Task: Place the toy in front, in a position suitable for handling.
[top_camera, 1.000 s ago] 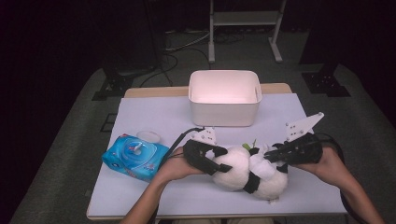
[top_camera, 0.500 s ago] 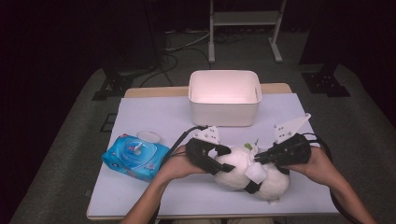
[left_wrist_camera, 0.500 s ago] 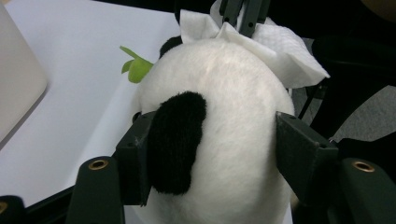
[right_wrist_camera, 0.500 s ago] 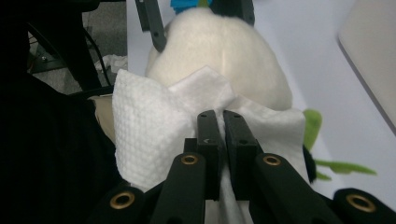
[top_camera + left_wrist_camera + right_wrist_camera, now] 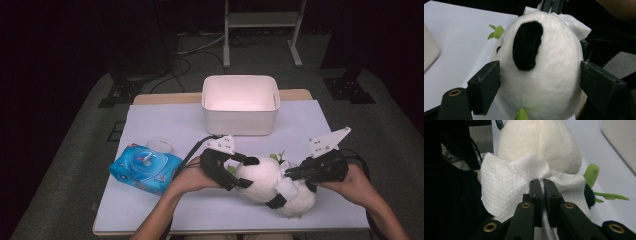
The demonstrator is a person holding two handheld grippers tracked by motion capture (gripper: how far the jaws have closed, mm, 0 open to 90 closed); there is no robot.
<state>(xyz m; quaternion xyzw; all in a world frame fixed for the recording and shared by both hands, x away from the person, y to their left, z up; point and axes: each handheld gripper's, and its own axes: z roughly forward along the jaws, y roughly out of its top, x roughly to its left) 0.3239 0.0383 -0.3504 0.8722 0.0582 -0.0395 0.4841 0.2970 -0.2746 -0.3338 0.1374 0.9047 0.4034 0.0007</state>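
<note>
my left gripper (image 5: pixel 239 172) sits around the head of the plush panda (image 5: pixel 272 185), which lies on its side at the near edge of the white table cover (image 5: pixel 165 125), between my two hands. its jaws have just been opening, with the panda's head between them. in the left gripper view the two black pads stand on either side of the white head (image 5: pixel 541 75); the left one is right against the fur, the right one at its edge, and i cannot tell whether either is pressing (they look slack rather than squeezing). a black ear patch (image 5: pixel 527 45) faces that camera, and a green leaf sprig (image 5: pixel 496 32) pokes out behind the head.

my right gripper (image 5: pixel 292 173) has its jaws pressed together on a white wipe (image 5: pixel 506 185), pinching its bunched middle, and the wipe lies against the panda's white back (image 5: pixel 539 142). in the high view the wipe (image 5: pixel 286 186) shows at the panda's middle.

farther back on the table stands a white bin (image 5: pixel 240 100), well apart from the panda. to my left lies a blue wipe pack (image 5: pixel 145 167), with a small round lid (image 5: pixel 159 146) just behind it.
</note>
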